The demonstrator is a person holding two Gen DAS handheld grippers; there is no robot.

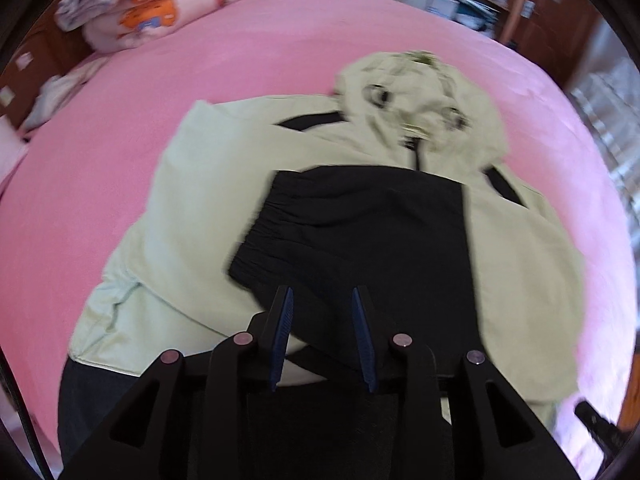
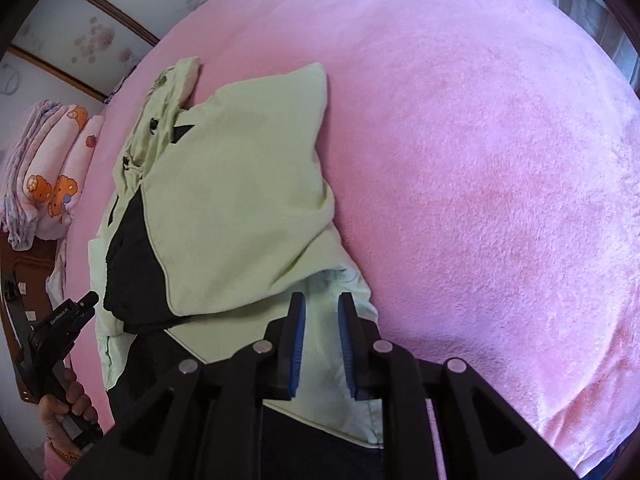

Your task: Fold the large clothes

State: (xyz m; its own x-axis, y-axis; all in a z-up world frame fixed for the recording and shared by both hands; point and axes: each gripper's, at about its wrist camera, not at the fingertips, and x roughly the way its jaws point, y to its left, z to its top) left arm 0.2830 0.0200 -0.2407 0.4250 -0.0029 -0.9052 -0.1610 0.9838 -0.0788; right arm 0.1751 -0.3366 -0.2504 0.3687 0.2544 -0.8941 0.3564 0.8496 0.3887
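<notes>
Your large pale-green hooded jacket with black panels [image 1: 192,200] lies partly folded on the pink fleecy bed cover [image 1: 120,120], and everything else is best placed from it. Its hood [image 1: 420,96], crumpled and with two dark eyelets showing, sits at the jacket's far end, and a black section with a gathered elastic edge [image 1: 360,232] is laid over the jacket's middle. Your left gripper [image 1: 322,296] hangs over the near edge of that black section with its blue-padded fingers [image 1: 285,320] apart and no cloth between them; the picture is blurred here. From the other camera, your right gripper [image 2: 322,300] is poised above the jacket's near pale hem [image 2: 332,344], fingers [image 2: 298,332] a narrow gap apart, and the pads do not press on any fabric. A folded-over green flap [image 2: 240,184] covers the jacket's upper part there, with a black wedge [image 2: 132,256] showing beside it. At the jacket's left in this view, your hand [image 2: 66,404] grips the handle of the left gripper. Beyond the hood end, a stack of pink printed quilts [image 1: 152,8] rests at the bed's far corner.
</notes>
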